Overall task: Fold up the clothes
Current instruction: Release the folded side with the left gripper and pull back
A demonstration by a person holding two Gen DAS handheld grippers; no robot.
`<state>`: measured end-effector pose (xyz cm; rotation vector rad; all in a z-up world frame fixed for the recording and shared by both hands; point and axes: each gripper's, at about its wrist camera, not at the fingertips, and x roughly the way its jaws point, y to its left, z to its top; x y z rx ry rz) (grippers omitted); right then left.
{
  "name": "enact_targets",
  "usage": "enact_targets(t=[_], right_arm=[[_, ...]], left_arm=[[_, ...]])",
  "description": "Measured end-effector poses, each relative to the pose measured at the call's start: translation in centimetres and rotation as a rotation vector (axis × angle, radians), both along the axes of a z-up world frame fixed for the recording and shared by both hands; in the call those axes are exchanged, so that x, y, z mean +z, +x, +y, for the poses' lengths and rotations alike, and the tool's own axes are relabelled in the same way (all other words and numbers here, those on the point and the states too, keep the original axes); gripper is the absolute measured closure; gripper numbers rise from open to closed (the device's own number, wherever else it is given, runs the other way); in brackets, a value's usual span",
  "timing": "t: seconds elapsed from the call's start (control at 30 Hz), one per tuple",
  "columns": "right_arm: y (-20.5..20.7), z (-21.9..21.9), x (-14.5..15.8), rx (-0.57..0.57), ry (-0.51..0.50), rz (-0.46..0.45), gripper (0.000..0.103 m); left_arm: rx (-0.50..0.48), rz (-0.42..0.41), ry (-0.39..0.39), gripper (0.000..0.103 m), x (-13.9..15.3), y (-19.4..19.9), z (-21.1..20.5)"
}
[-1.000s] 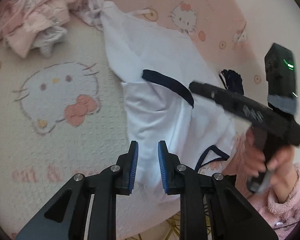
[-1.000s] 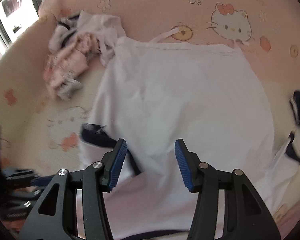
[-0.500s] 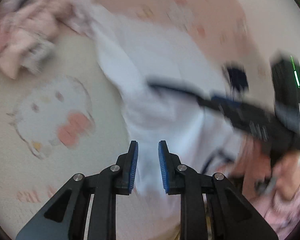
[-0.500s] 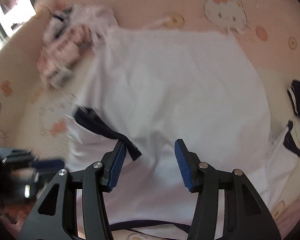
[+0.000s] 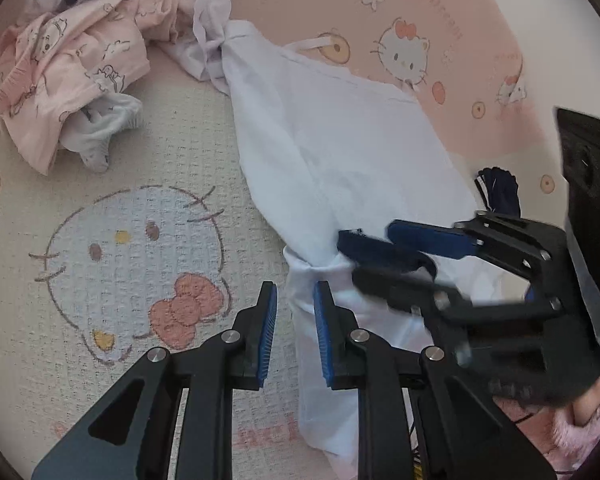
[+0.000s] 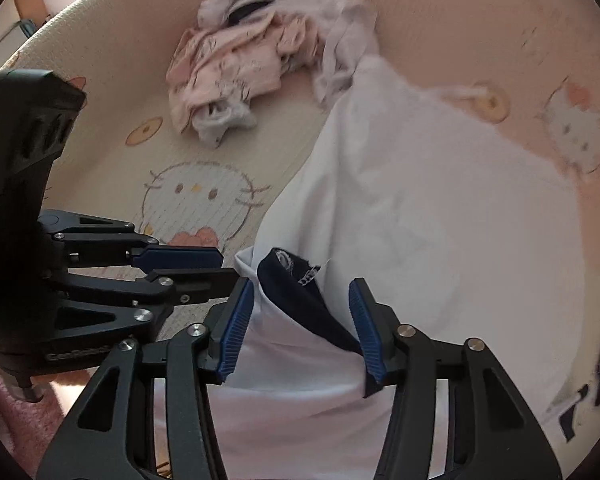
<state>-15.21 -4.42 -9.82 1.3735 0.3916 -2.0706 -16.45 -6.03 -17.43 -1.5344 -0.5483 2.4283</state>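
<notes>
On the cartoon-cat mat (image 5: 148,184), right tongs (image 6: 302,324) closing around white shirt's (image 6: 440,216) navy cuff (image 6: 300,300); left tongs (image 5: 296,332) narrow, closing.

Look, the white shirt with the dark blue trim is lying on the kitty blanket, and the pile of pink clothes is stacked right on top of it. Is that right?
Not quite. The pink clothes are not on top of the white shirt. They lie in a crumpled heap beside it, on the kitty blanket, near the shirt's far corner. The left wrist view shows this clearly. The rest is right: the shirt does lie on the blanket.
</notes>
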Motion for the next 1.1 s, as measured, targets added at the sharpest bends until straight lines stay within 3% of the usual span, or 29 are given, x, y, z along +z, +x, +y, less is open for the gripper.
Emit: enact_targets(t=[0.17, 0.3, 0.47, 0.6, 0.73, 0.83, 0.97, 1.1], right_arm=[[-0.4, -0.9, -0.6, 0.064, 0.057, 0.007, 0.072], [-0.9, -1.1, -1.4, 0.07, 0.015, -0.05, 0.092], [-0.8, 0.2, -2.0, -0.015, 0.021, -0.026, 0.093], [-2.0, 2.1, -2.4, -0.144, 0.023, -0.008, 0.093], [-2.4, 3.2, -1.6, -0.229, 0.102, 0.097, 0.093], [-3.2, 4.4, -0.6, -0.247, -0.03, 0.002, 0.083], [-3.2, 2.7, 0.4, -0.149, -0.153, -0.096, 0.061], [-3.0, 0.1, -1.2, -0.075, -0.162, -0.204, 0.06]], left_arm=[[0.009, 0.055, -0.008, 0.084, 0.8, 0.0, -0.2], [0.02, 0.084, 0.02, 0.084, 1.0, -0.8, 0.0], [0.02, -0.006, -0.009, 0.083, -1.5, -1.8, 0.2], [0.048, -0.05, 0.0, 0.079, -2.7, -2.0, -0.5], [0.103, -0.062, -0.009, 0.079, -2.4, -1.8, -1.8], [0.108, -0.04, 0.019, 0.079, -1.6, -1.2, -2.1], [0.051, -0.001, 0.02, 0.079, -0.2, -0.8, -1.0], [0.009, -0.045, -0.005, 0.079, -1.5, -1.2, 0.2]])
